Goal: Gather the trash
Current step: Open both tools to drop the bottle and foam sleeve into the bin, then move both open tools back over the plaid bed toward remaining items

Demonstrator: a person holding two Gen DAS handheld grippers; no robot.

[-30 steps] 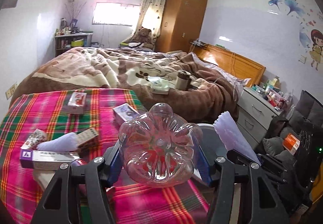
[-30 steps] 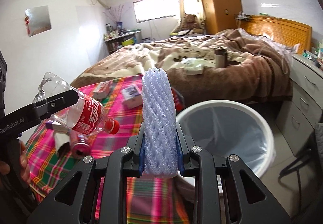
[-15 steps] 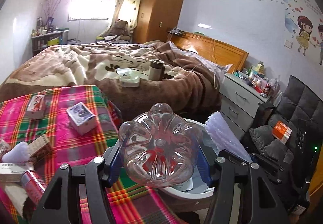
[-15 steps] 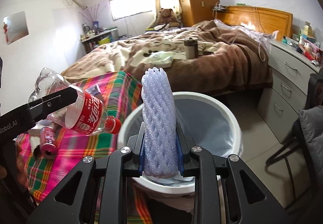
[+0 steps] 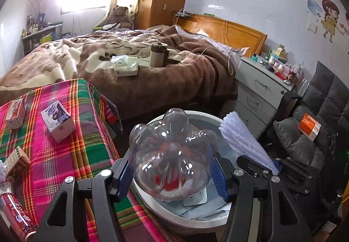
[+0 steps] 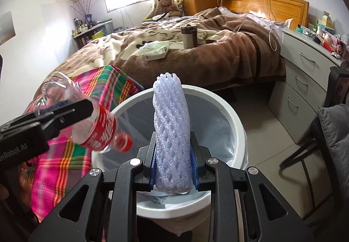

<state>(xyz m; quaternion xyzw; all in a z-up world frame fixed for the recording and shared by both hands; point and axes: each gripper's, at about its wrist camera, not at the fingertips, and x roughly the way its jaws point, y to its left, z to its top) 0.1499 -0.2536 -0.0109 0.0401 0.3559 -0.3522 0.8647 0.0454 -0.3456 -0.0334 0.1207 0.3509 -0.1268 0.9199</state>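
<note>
Now, going from left to right in the right wrist view, the left gripper (image 6: 65, 111) is coming in from the left edge of the frame and is clenched on the plastic bottle (image 6: 96, 126). The bottle's long axis is slanting down to the right, and its red cap is pointing over the left rim of the white trash bin (image 6: 238, 130). At the centre of the frame the right gripper (image 6: 173, 162) is grasping the foam net sleeve (image 6: 171, 132), which is standing upright between the fingers, just above the open mouth of the bin.

In the left wrist view the bottle (image 5: 172, 159) is showing its clear bottom at the centre of the frame. The bin (image 5: 209, 116) is lying behind and below it, and the sleeve (image 5: 244, 143) is slanting at the right of it. At the left of this frame, small cartons (image 5: 57, 124) and a red can (image 5: 16, 213) are lying on the plaid-covered bench (image 5: 65, 167).

I judge that both pieces of trash are already over the bin, so the coming move needs only to release them. The sleeve looks more central, while the bottle is hanging nearer the rim.
</note>
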